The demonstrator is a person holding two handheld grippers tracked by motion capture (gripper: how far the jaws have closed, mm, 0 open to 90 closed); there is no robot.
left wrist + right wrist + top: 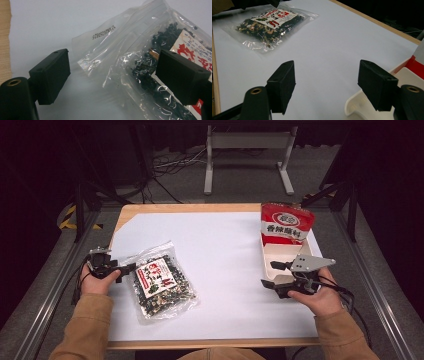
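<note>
Clearly the step in hand is the approach to a grasp: the left gripper point(131, 268) sits at the left of the high view with its tips just at the near-left edge of the bag point(161, 281), a clear pouch of dark dried bits with a red-and-white label point(156, 275), lying flat on the white sheet point(220, 245) in the lower-left part of the frame. In the left gripper view the jaws stand wide apart and hold nothing; the bag's point(140, 67) clear sealed edge lies between them, one pad hanging over the label side and the other over bare sheet beside the bag. Whether either pad touches the plastic cannot be told.

At the right of the high view the right gripper point(276, 274) hovers by the near end of a white tray point(265, 254), in whose far end a red packet point(287, 223) stands. Its jaws too are spread wide and empty. In the right gripper view they frame bare sheet, with the tray's point(359, 101) rim at the lower right and the bag point(268, 25) far off at the upper left.

Judging by this layout, the work looks to be moving the bag into the tray, and it has barely begun. The next move likely calls for the left gripper to slide forward over the thin sealed edge, dip so the lower pad gets under the film, and close on plastic rather than on the loose contents. The film is slick and limp, so a shallow bite could slip, and the bag will sag when lifted.
</note>
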